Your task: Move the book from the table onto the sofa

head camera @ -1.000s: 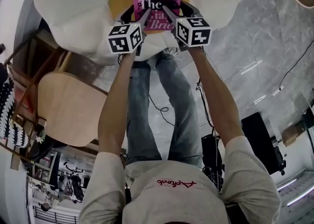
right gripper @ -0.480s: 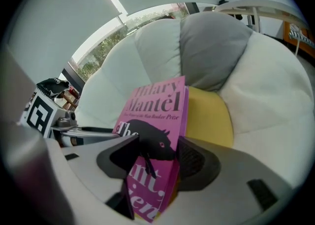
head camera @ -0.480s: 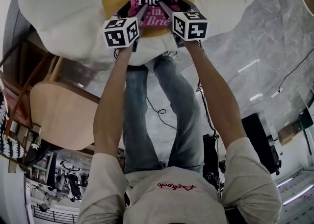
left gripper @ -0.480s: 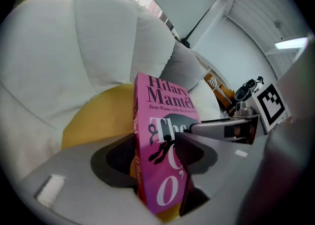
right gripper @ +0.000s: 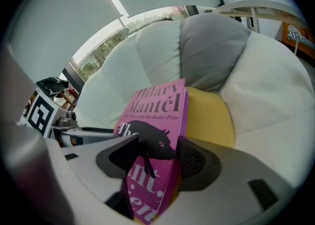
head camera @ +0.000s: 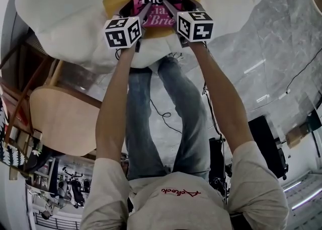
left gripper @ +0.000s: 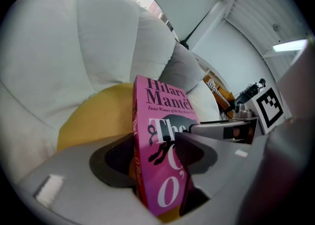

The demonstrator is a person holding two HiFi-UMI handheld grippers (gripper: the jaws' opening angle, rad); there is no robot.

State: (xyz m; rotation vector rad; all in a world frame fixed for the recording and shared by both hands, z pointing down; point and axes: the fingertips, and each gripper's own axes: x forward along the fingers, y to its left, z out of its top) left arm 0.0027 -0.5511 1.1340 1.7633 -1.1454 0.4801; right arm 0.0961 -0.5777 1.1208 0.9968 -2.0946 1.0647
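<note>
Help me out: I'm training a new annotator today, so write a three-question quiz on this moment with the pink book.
1. True or false: the left gripper is open and empty.
2. The cushion behind the book is: A yellow, B blue, C green.
3. How many grippers are shut on the book?

Key: 1 false, its jaws clamp the book. 2 A. 3 two, the left gripper and the right gripper.
</note>
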